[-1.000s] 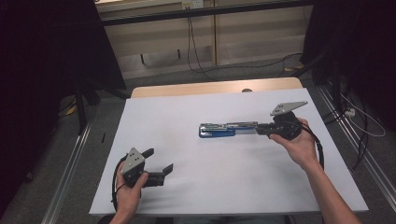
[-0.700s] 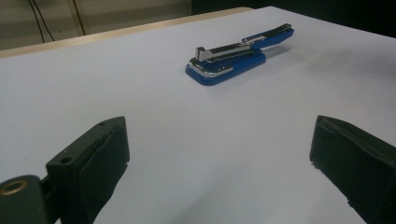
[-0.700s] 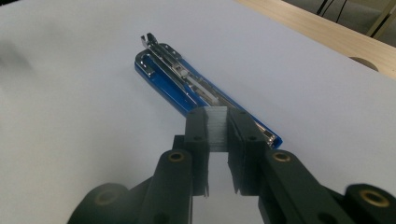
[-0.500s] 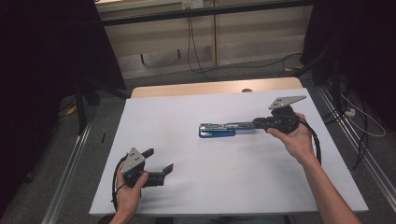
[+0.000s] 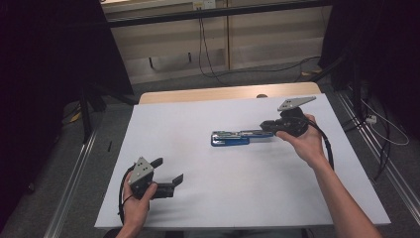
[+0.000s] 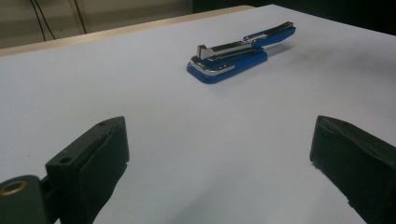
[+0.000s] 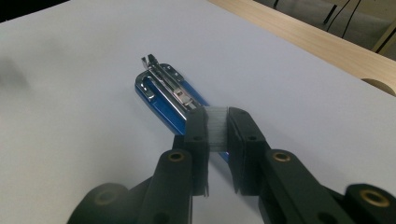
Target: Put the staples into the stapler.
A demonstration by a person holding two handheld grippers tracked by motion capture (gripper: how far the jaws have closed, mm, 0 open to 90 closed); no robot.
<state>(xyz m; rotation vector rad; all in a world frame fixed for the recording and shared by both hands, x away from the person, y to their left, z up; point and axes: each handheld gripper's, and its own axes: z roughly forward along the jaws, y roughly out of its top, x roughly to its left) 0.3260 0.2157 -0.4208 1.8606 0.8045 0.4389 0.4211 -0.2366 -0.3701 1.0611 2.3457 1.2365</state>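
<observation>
Left gripper [image 5: 168, 171] is sitting near the front-left of the white table [image 5: 198, 208], jaws spread wide and empty, well short of the long blue-and-chrome metal stapler [image 5: 237, 137] mid-table. Right gripper [image 5: 270, 126] is clamping a pale staple strip at the stapler's back end and drifting farther back than a second ago, so I'd guess it's pulling staples out.

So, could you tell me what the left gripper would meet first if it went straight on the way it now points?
Probably the blue stapler: it lies ahead of the open left gripper, slightly off centre, with bare white table between them. Depth is hard to judge.
</observation>
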